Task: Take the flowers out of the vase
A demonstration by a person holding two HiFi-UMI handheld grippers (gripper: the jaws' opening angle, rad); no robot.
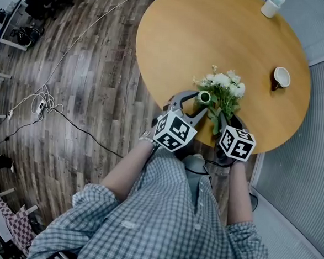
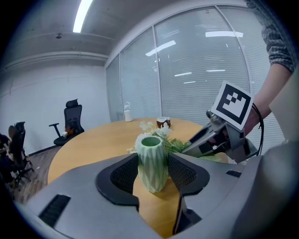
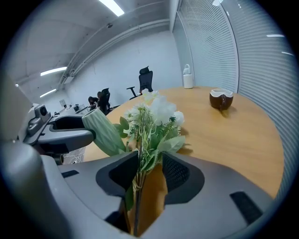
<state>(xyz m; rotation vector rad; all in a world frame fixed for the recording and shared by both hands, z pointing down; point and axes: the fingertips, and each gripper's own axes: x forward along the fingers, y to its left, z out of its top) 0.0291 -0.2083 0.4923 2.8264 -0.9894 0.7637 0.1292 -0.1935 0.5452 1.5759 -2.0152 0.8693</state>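
A ribbed pale green vase (image 2: 152,161) stands upright near the round wooden table's front edge (image 1: 213,35). My left gripper (image 2: 152,173) is shut on it, a pad pressing each side. The vase mouth (image 1: 204,97) is empty. A bunch of white flowers with green leaves (image 1: 225,89) lies on the table just right of the vase, blooms pointing away from me. My right gripper (image 3: 147,175) is open around the stems (image 3: 134,186); they run up the gap near the left pad, with bare table showing beside the other pad. The vase (image 3: 103,133) appears left of the blooms (image 3: 156,114).
A brown and white cup (image 1: 280,78) sits at the table's right side and a white bottle (image 1: 272,5) at its far edge. Cables (image 1: 45,104) trail over the wooden floor to the left. Office chairs (image 2: 70,121) stand beyond the table. Glass walls with blinds lie to the right.
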